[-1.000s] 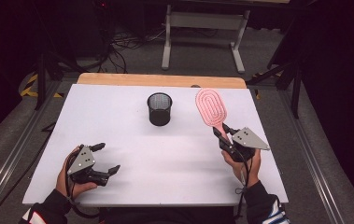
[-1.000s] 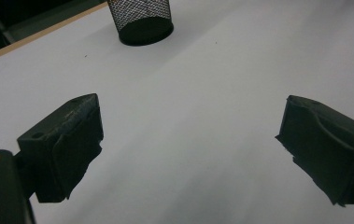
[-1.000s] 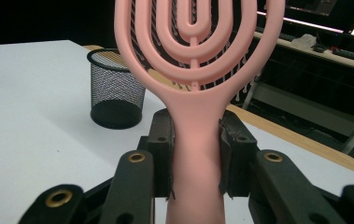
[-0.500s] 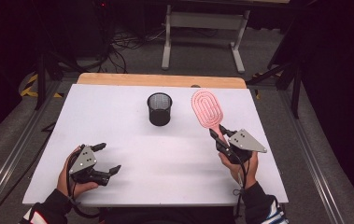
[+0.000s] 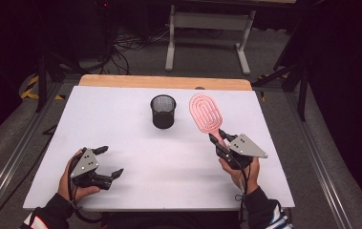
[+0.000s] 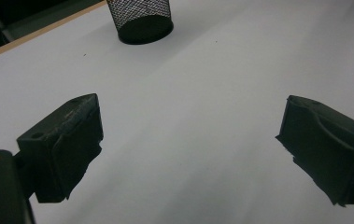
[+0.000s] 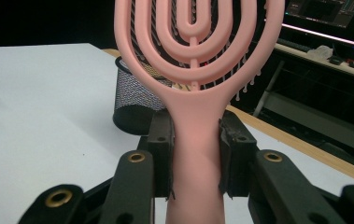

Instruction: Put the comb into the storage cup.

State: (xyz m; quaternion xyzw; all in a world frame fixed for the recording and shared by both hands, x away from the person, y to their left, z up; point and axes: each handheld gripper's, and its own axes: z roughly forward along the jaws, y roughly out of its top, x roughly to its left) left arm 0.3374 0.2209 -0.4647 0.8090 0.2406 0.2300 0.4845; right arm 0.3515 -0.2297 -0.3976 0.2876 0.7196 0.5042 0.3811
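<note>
The right gripper (image 5: 220,141), clamped on the pink hairbrush (image 5: 206,113) handle, had swung its head leftward toward the mesh pen cup (image 5: 163,110) just beyond, apparently lining up insertion; the left gripper (image 5: 107,162) rested wide open, empty.

- tabletop (image 5: 135,157) is just a plain white board with a strip of bare wood along the far edge
- one black mesh cup (image 5: 163,110) stands upright on it, well ahead of the left fingers (image 6: 67,140), and that's about it
</note>
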